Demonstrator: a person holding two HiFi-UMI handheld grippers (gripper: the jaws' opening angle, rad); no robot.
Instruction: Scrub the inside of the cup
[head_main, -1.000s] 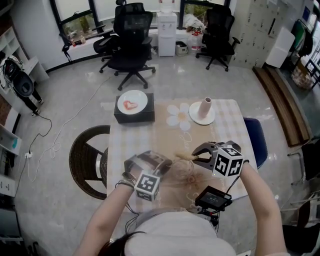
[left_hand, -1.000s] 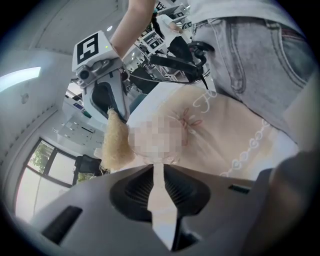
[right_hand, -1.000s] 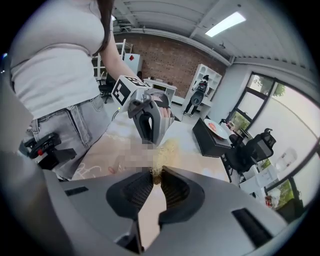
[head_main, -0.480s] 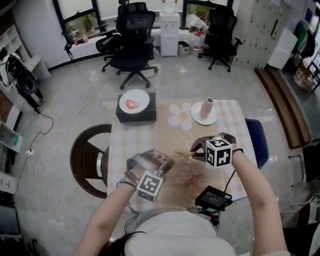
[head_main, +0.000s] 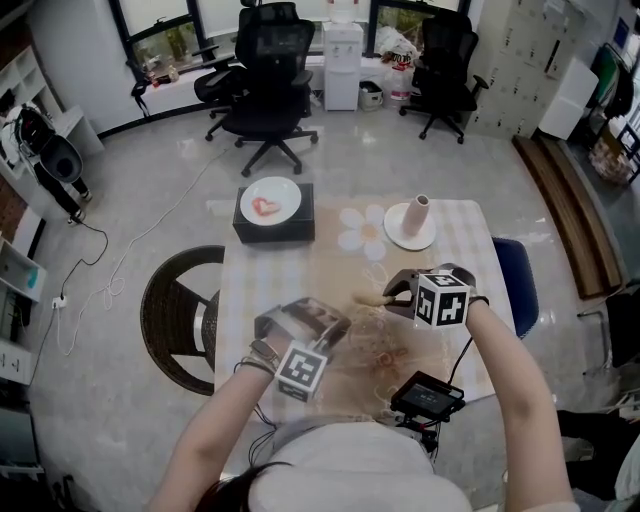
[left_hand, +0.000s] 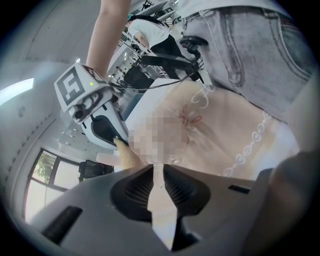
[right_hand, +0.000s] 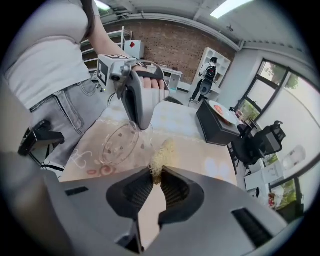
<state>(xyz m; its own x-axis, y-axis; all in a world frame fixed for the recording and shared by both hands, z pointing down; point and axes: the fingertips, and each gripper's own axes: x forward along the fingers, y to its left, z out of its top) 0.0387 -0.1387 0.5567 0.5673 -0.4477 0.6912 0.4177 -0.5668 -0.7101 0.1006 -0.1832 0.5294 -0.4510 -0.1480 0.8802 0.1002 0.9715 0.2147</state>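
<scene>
The left forearm (head_main: 215, 430) and right forearm (head_main: 515, 385) both reach forward, bare. The left gripper (head_main: 335, 332) slants down and forward. Its jaws stand nearly together and pinch the wall of the cup (right_hand: 119, 145) between them. The right gripper (head_main: 398, 297) points steeply down and across toward the left one. Its jaws are clamped on the brush (right_hand: 162, 152), whose bristles stick out just past the tips, close beside the left gripper's jaws.
</scene>
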